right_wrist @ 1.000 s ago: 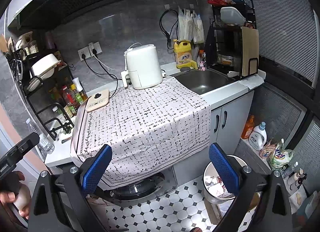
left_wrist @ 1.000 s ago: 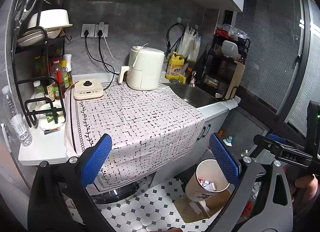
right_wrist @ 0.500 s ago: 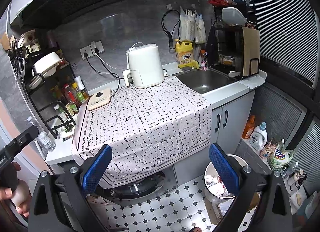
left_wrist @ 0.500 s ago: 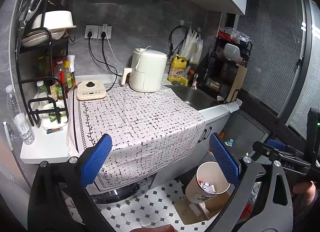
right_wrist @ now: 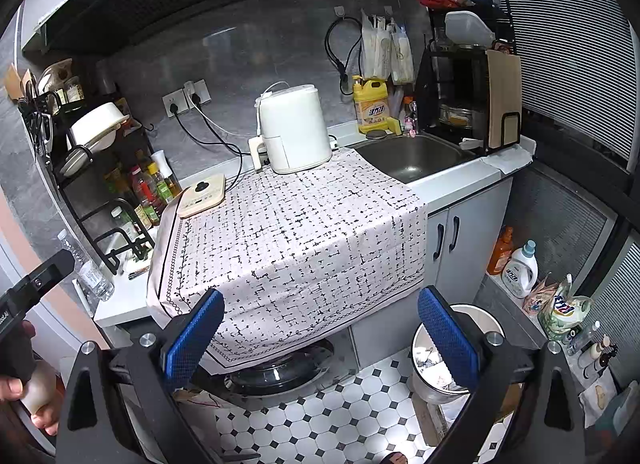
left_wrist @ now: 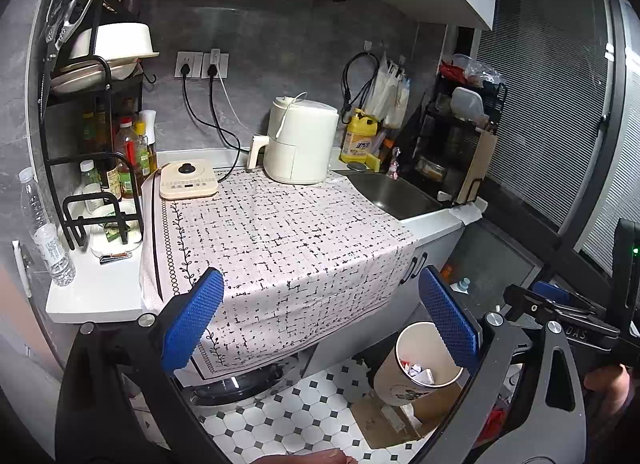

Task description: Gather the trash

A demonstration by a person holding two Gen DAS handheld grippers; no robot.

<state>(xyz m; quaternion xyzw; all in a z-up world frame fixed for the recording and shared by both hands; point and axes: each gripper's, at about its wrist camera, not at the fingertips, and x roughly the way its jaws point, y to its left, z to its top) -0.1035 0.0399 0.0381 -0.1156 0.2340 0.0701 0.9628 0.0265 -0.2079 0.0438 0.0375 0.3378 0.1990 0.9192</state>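
trash (left_wrist: 418,374) lies inside the bin (left_wrist: 404,344) on the tiled floor (left_wrist: 304,412) beside the cloth-covered worktop (left_wrist: 280,232); left gripper (left_wrist: 320,328) and right gripper (right_wrist: 320,332) hold their jaws wide apart, empty.

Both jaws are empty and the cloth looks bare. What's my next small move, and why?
Probably swing the left gripper toward the small wrapper-like scrap on the white counter left of the tablecloth. Both grippers are open and hold nothing, the cloth carries only appliances, and the trash bin already holds paper.
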